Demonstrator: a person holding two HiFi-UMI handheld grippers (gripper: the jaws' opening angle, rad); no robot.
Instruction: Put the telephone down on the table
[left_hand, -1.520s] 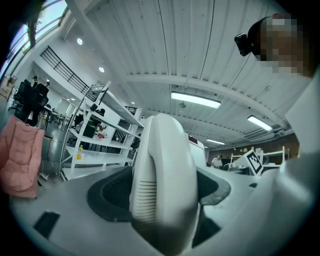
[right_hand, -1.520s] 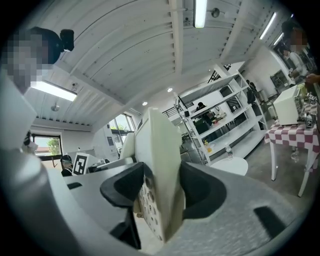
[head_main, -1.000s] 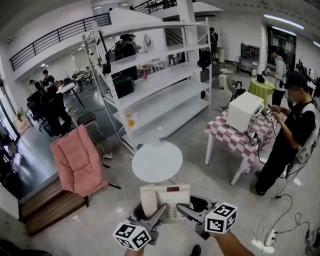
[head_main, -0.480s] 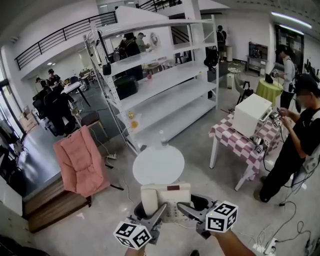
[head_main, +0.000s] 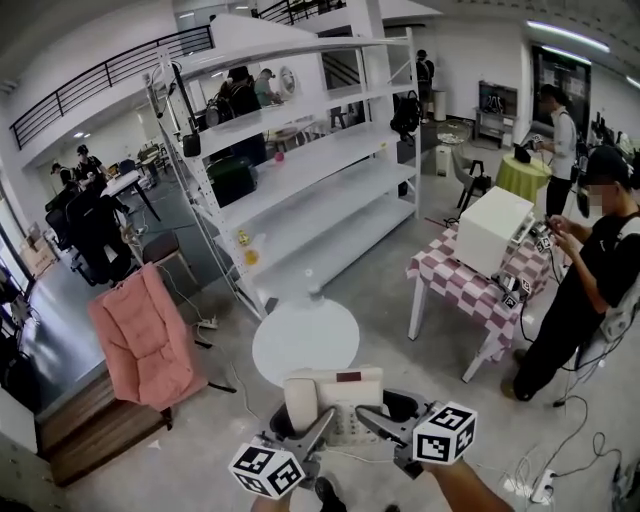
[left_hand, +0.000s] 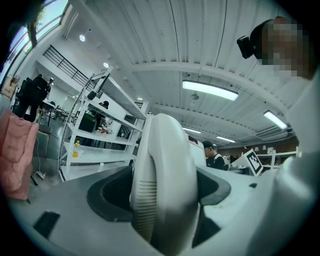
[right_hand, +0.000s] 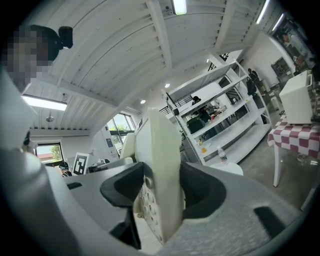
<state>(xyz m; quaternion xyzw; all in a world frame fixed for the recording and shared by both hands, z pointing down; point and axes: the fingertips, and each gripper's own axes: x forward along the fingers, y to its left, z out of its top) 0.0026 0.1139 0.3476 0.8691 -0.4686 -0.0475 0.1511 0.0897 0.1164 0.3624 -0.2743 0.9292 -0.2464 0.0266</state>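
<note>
The white shelf rack holds a few small items. Your left gripper and right gripper each pinch the cream telephone, handset seated, held in the air near the round table.

telephone: near us, between our left gripper and right gripper.
round table: just beyond it.
shelves: farther back.
</note>
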